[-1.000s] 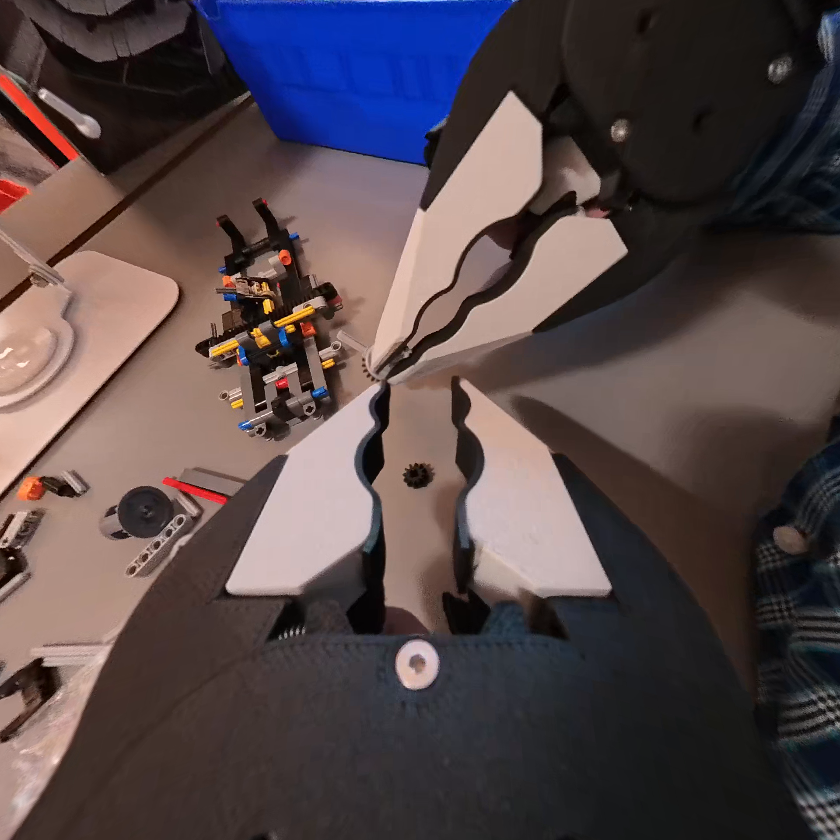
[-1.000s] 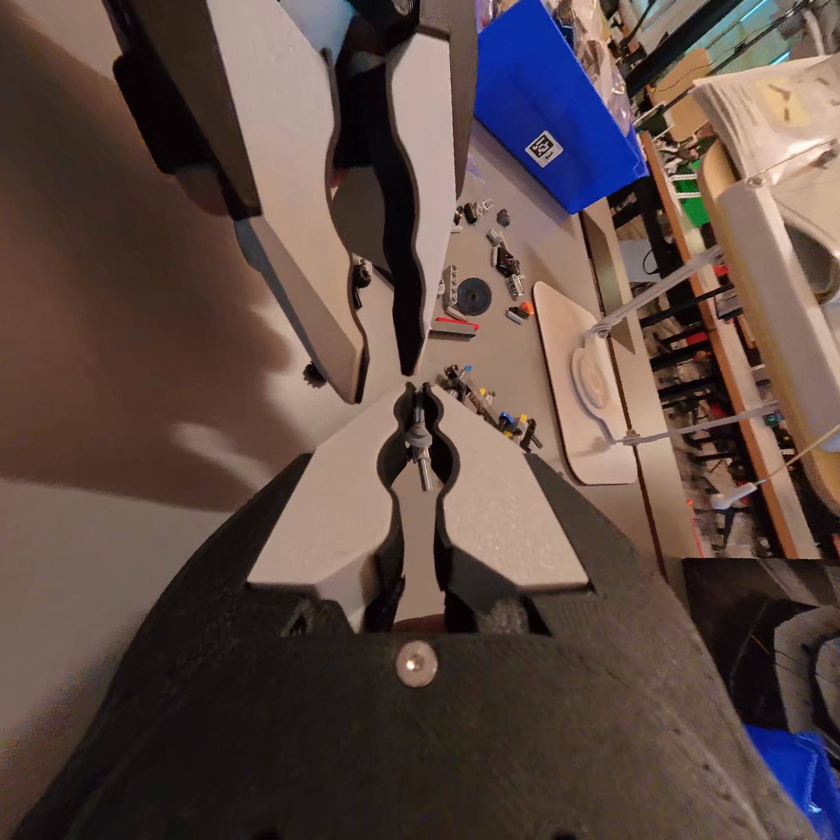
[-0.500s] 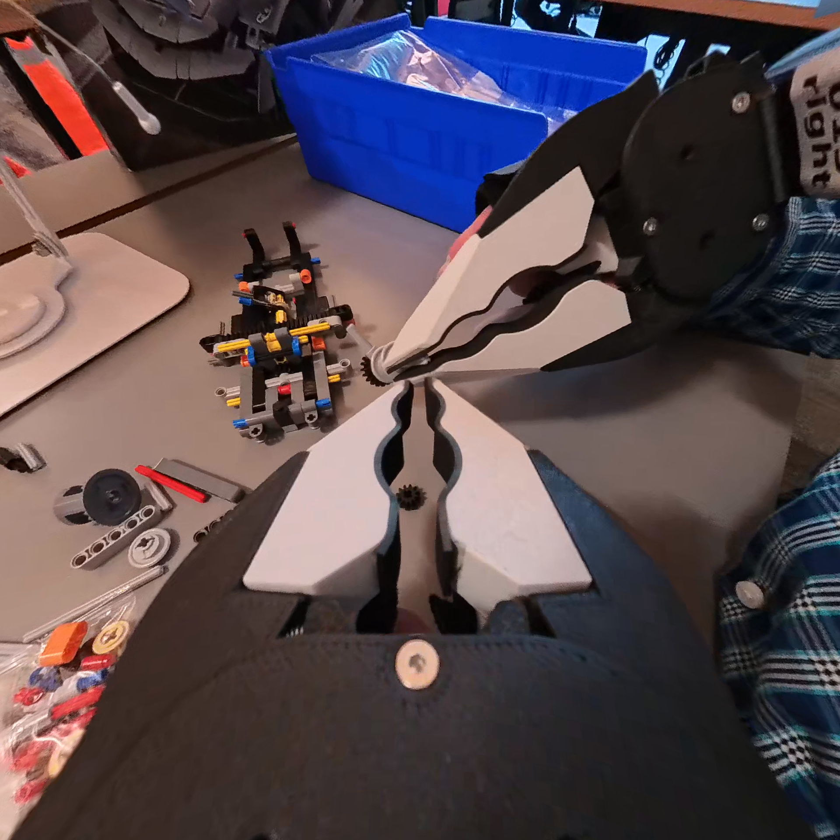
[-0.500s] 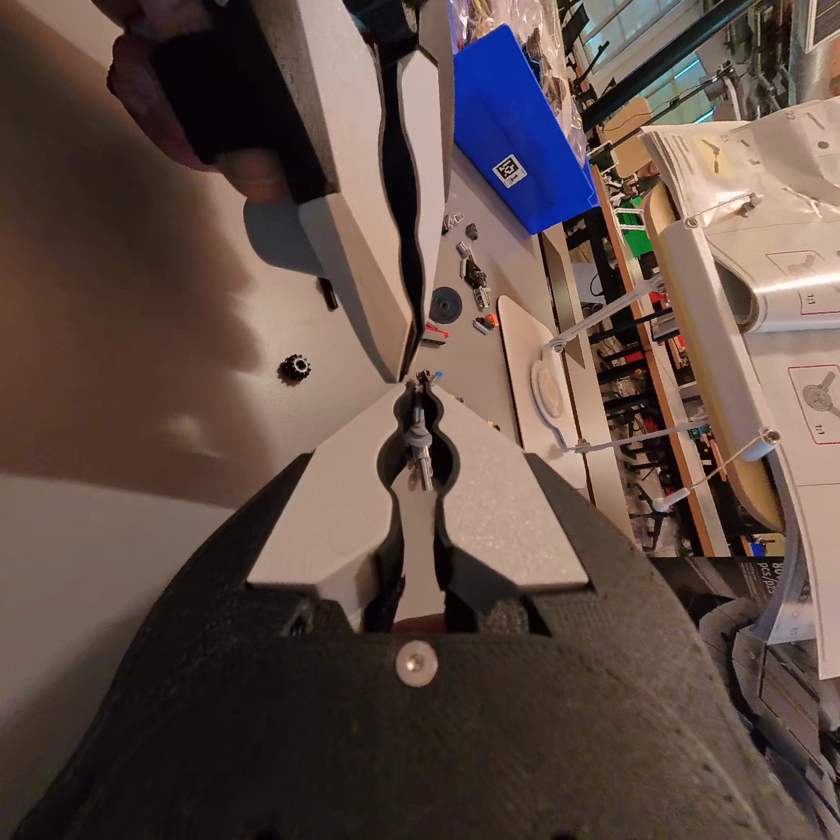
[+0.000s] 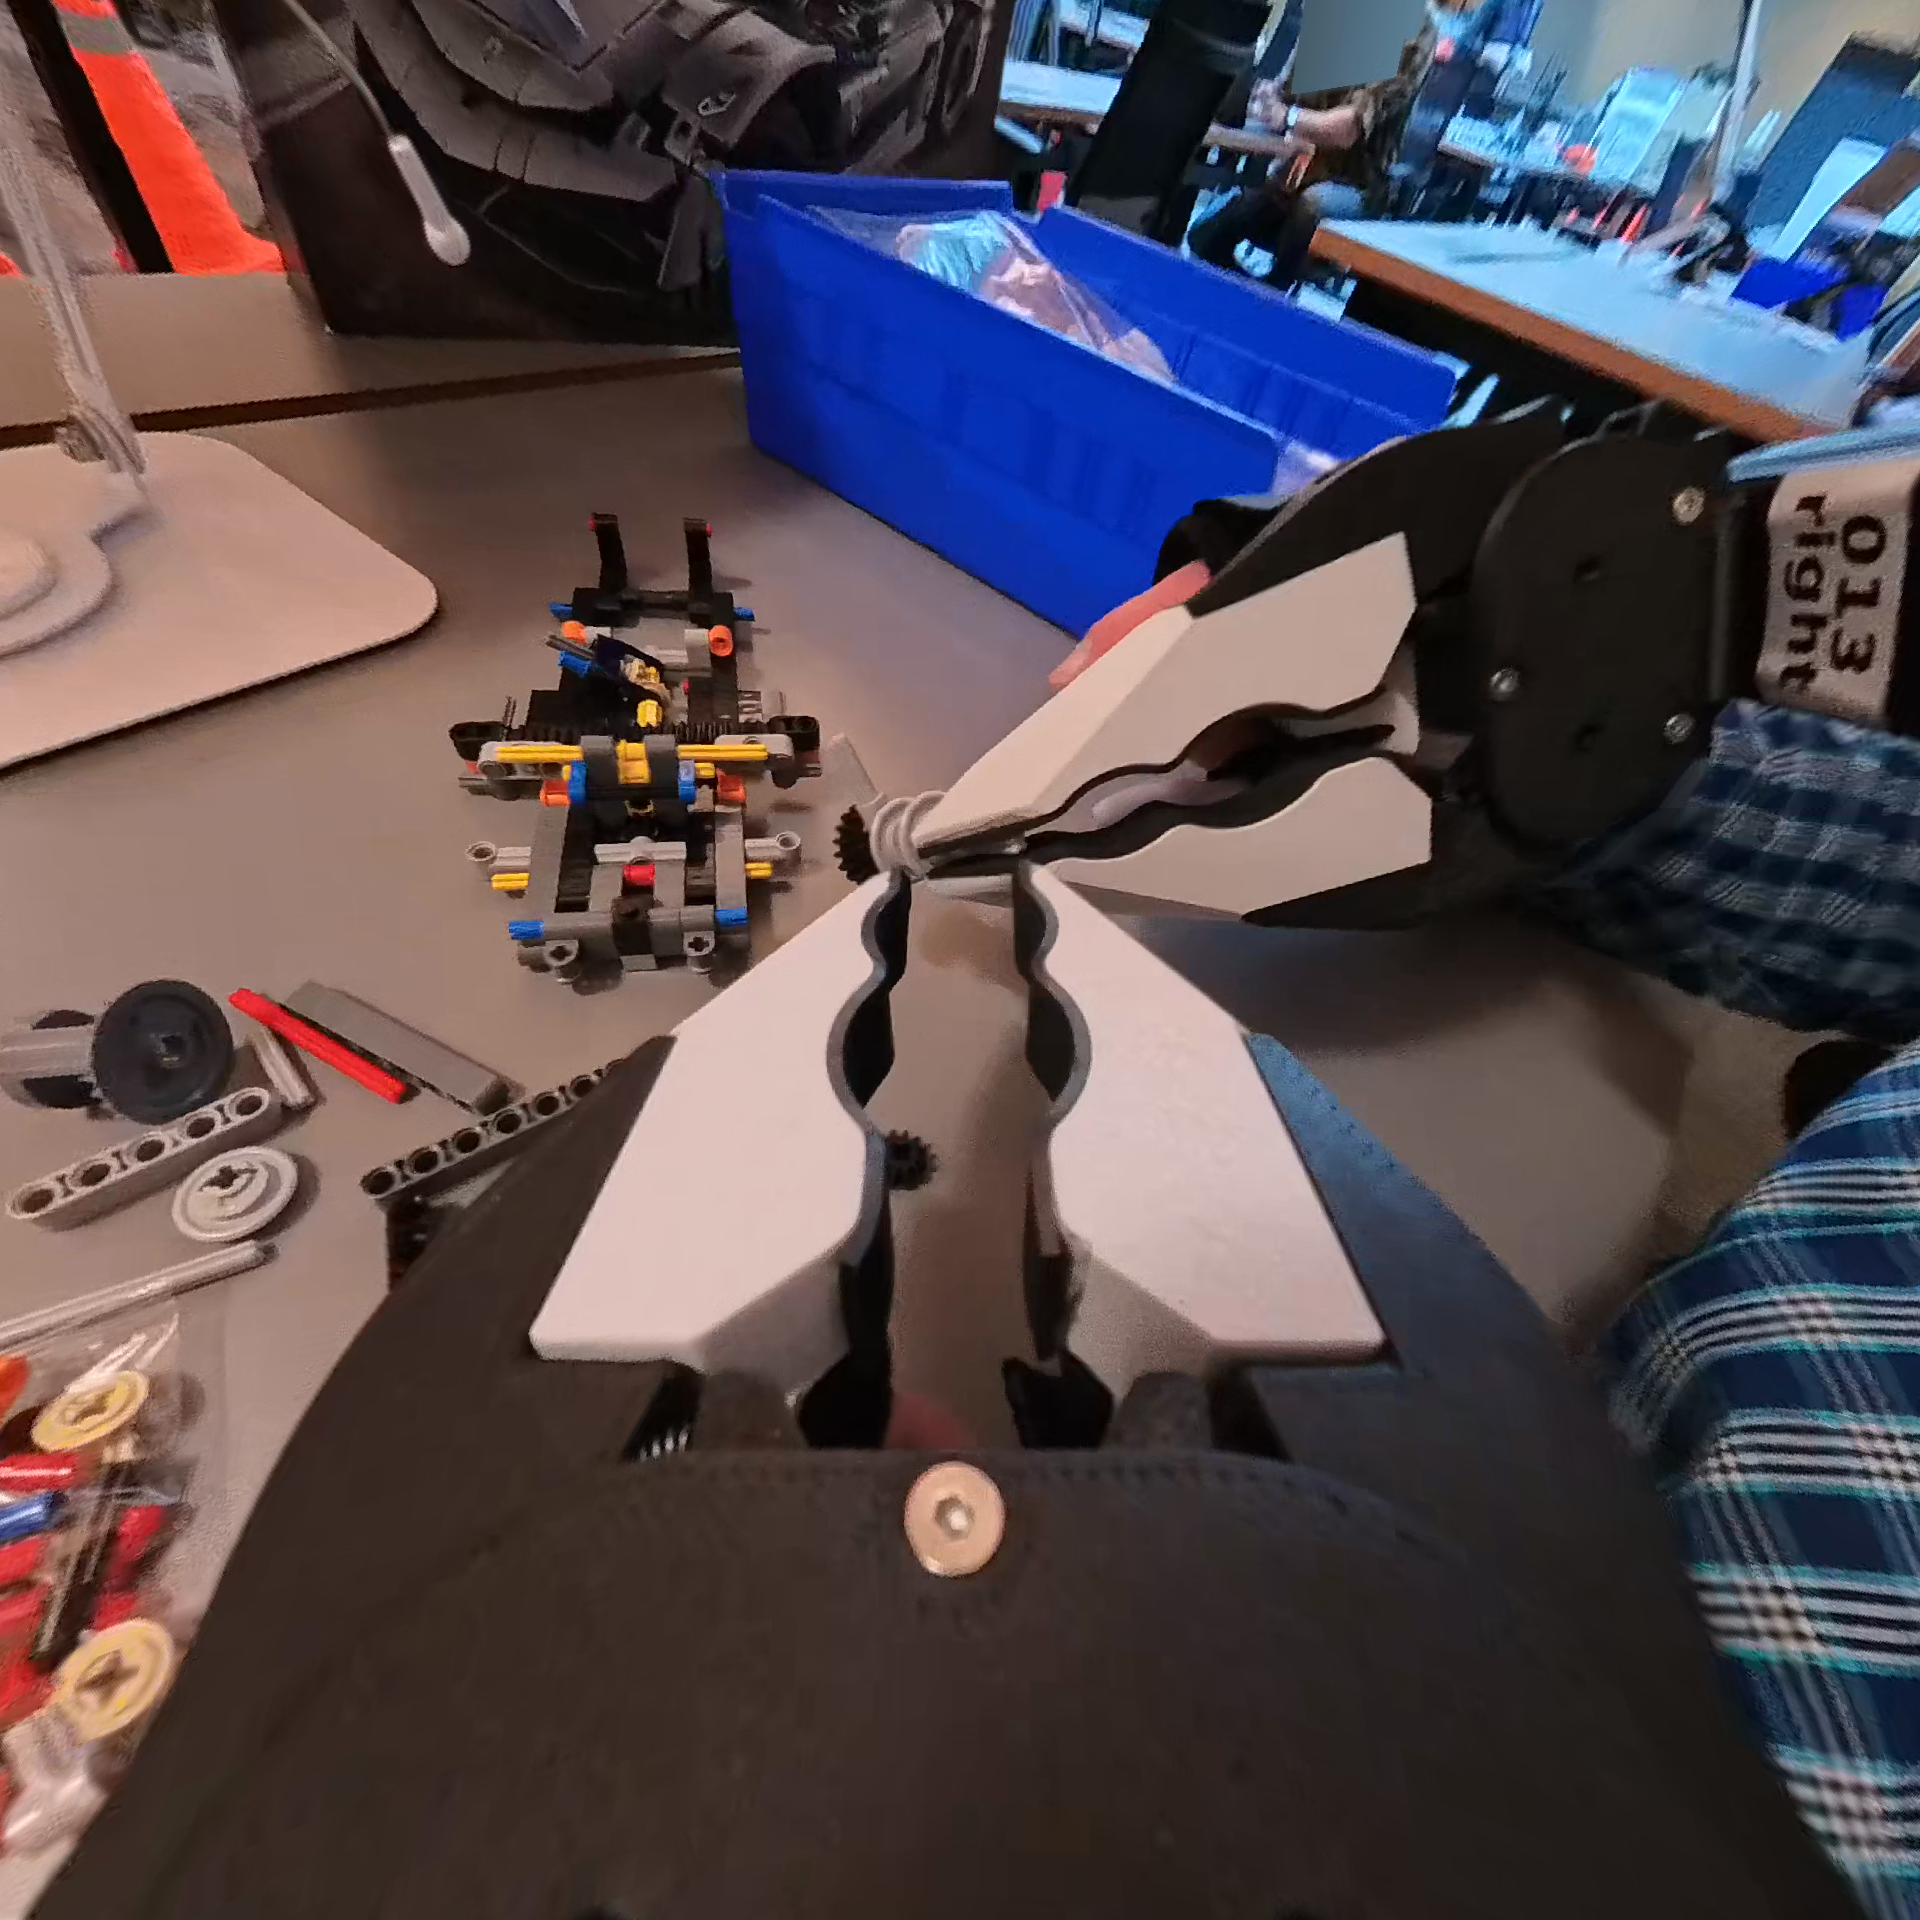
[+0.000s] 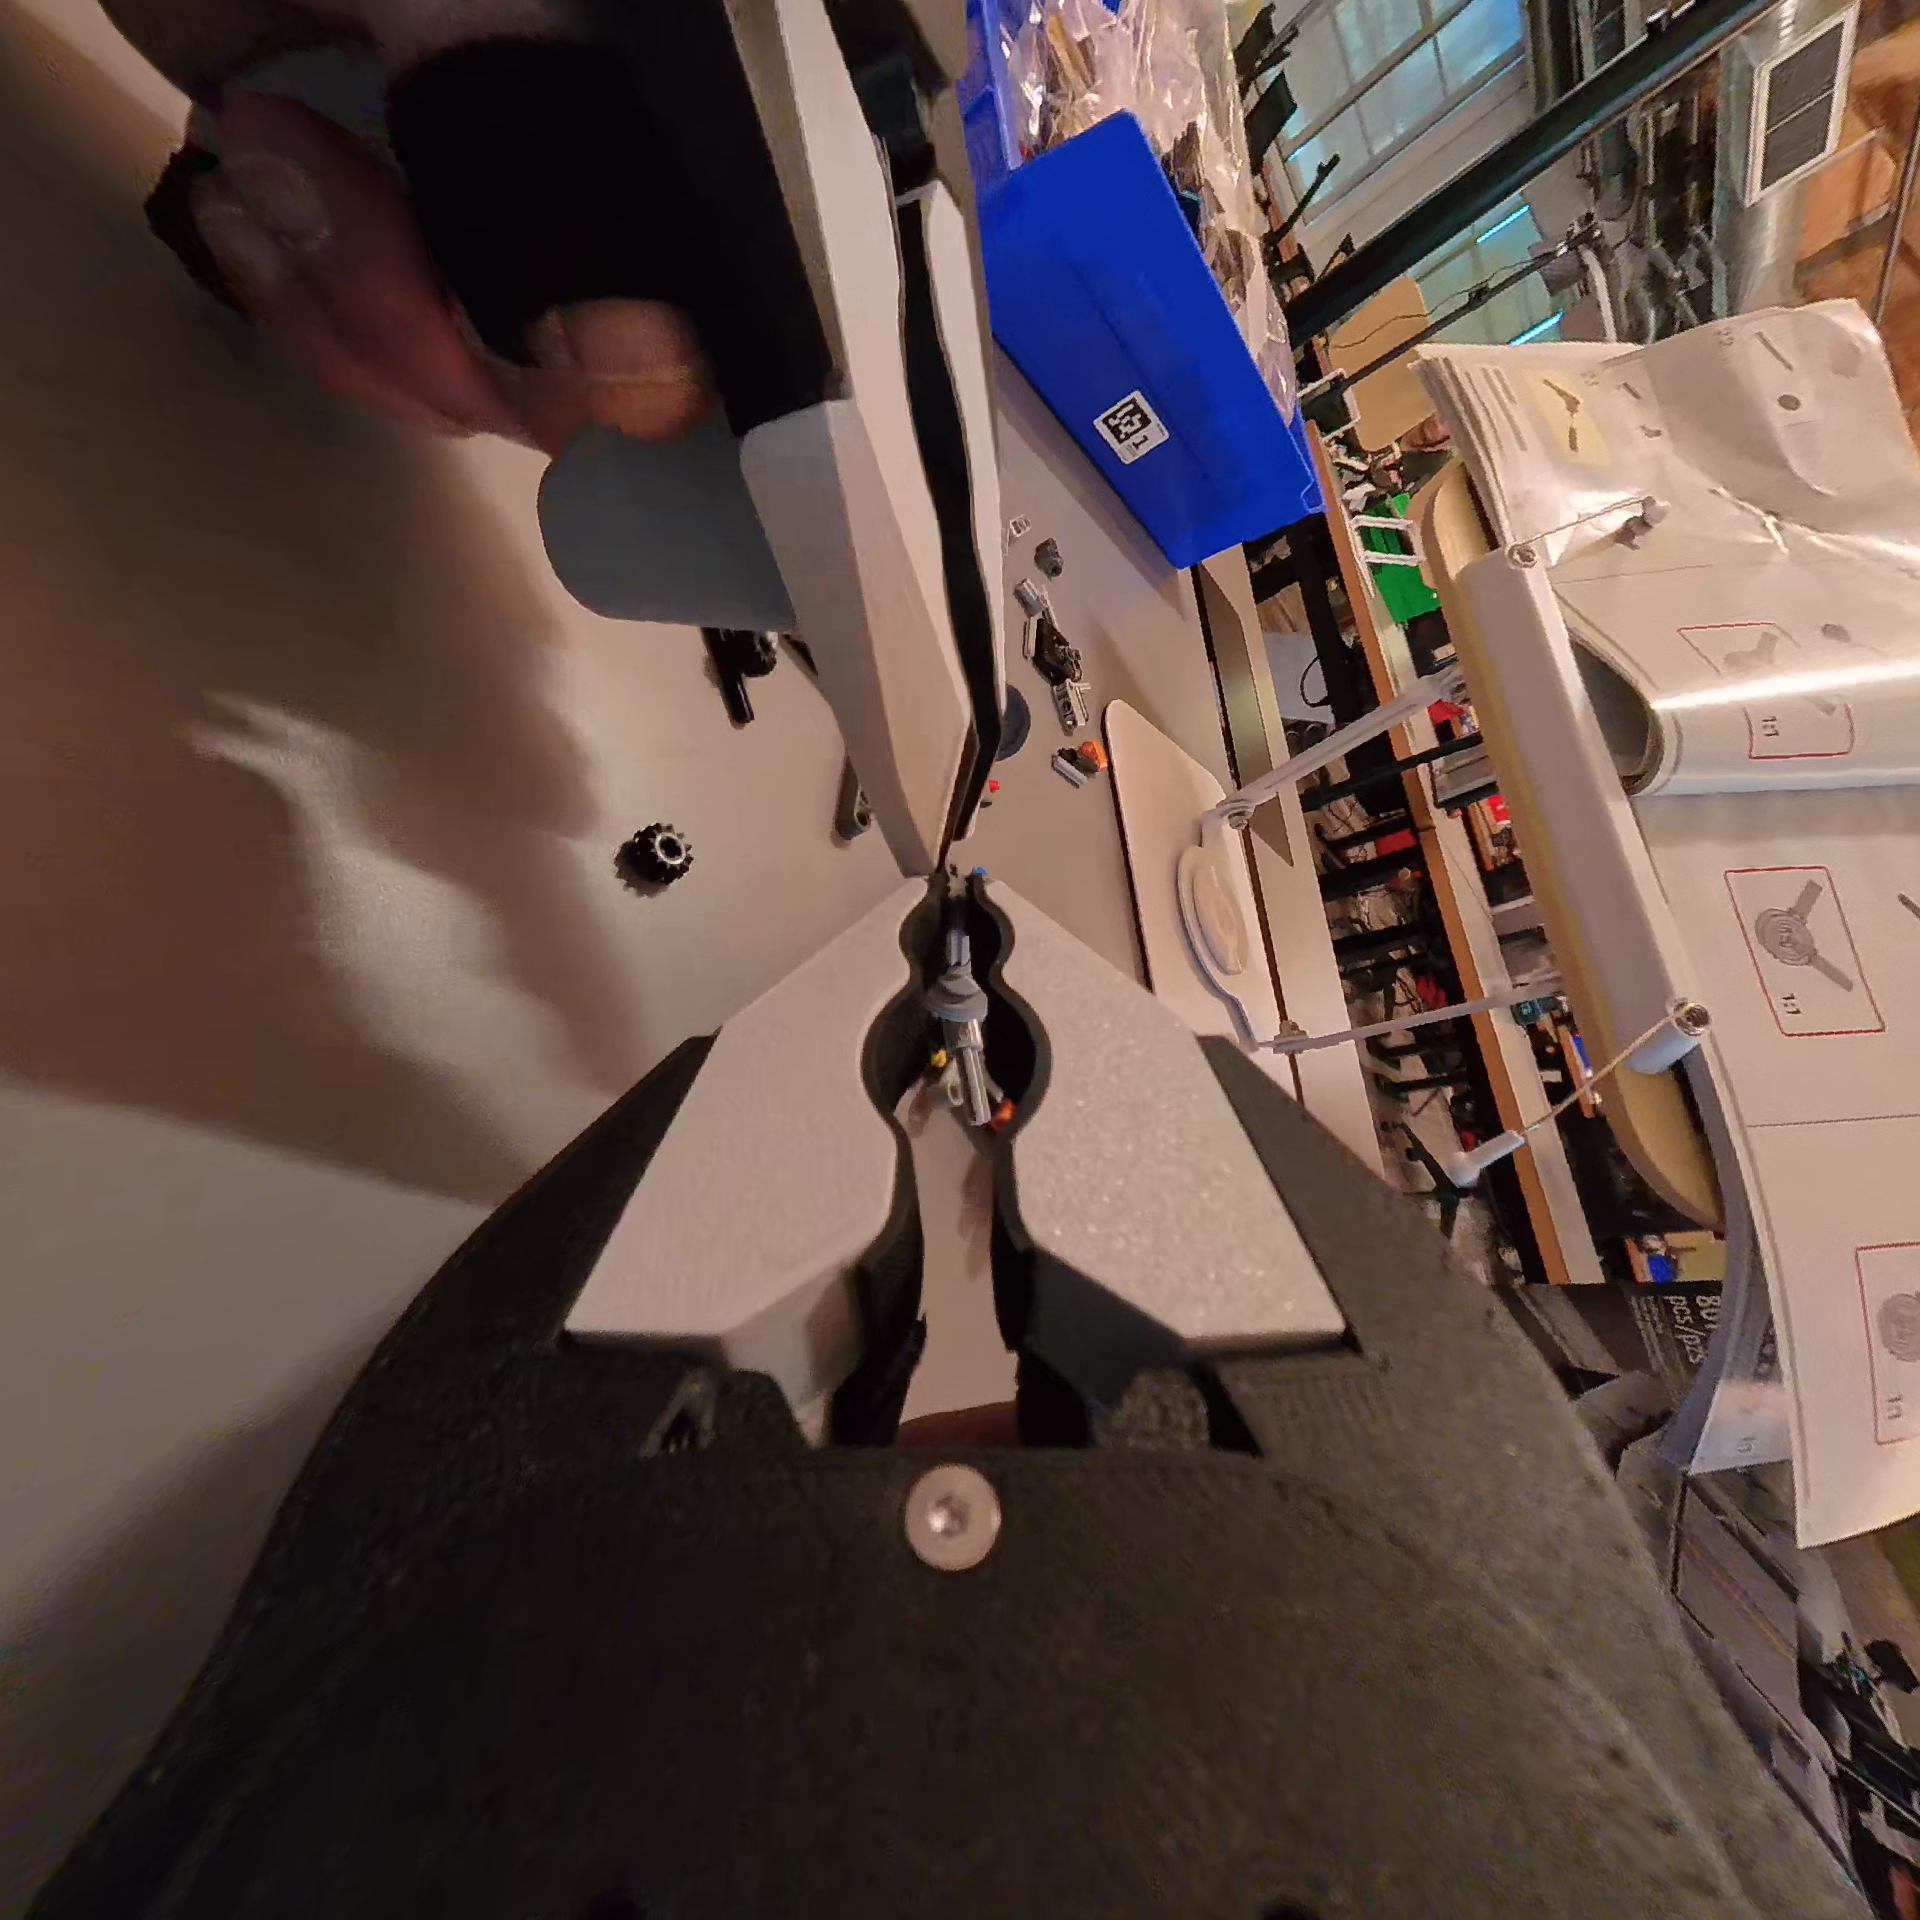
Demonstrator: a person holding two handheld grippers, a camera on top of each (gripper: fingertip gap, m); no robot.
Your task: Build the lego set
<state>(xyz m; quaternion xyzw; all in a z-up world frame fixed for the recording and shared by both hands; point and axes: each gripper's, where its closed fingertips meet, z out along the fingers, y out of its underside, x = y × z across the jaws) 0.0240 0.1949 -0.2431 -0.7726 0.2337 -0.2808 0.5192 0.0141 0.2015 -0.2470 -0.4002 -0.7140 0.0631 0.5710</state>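
- Holding a small grey axle piece (image 6: 961,1023) with a black gear (image 5: 854,844) on its far end, our right gripper (image 5: 920,857) is clamped on it at the fingertips, above the grey table (image 5: 1299,1039).
- We keep our left gripper (image 5: 961,883) parted to a narrow gap and empty, its tips just beside the held piece.
- A second small black gear (image 5: 910,1158) lies loose on the table, seen between our left fingers.
- The half-built chassis (image 5: 634,758) sits near, to the left of both tips.
- We judge these parts light, rigid and slick; the axle could twist or pop out of a tip grip, so we would pinch it across its shaft, close to the collar.
- Room is open to the right; the blue bin (image 5: 1039,416) bounds the far side, and loose beams (image 5: 145,1169) and a parts bag (image 5: 83,1507) crowd the left.
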